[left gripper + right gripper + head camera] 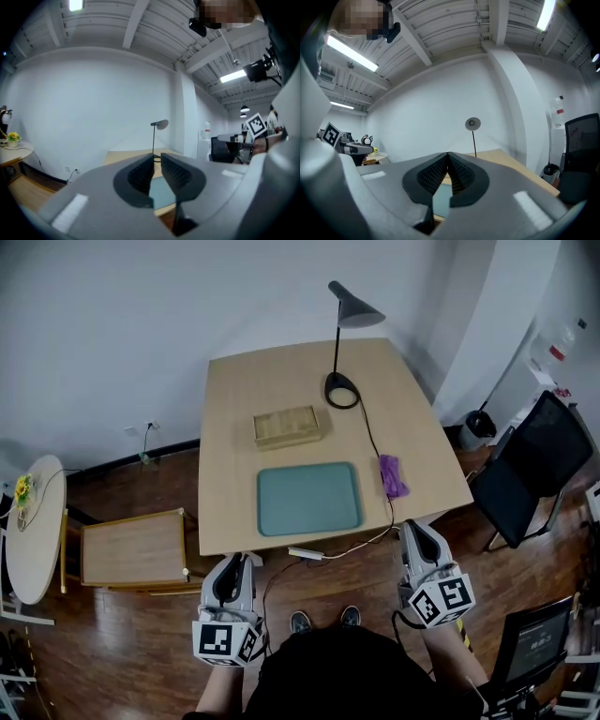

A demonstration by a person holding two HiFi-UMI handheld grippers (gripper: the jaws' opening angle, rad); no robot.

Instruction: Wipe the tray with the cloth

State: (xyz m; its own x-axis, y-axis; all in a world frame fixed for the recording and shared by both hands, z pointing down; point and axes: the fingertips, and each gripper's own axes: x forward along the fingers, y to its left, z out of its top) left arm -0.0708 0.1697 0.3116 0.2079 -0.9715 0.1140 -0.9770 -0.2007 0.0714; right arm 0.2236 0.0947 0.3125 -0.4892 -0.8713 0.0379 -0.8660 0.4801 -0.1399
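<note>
While the light wooden table (234, 427) fills the middle of the head view, the teal tray (309, 499) lies flat near its front edge. Both grippers hang in the air before that edge, touching nothing: the left gripper (232, 565) has its jaws a little apart with nothing between them, and the right gripper (419, 531) has its jaws pressed together, empty. Behind the tray stands a wooden box (288, 426), farther back a black desk lamp (341, 388), and the small purple cloth (392, 476) lies crumpled just beside the tray's right side
</note>
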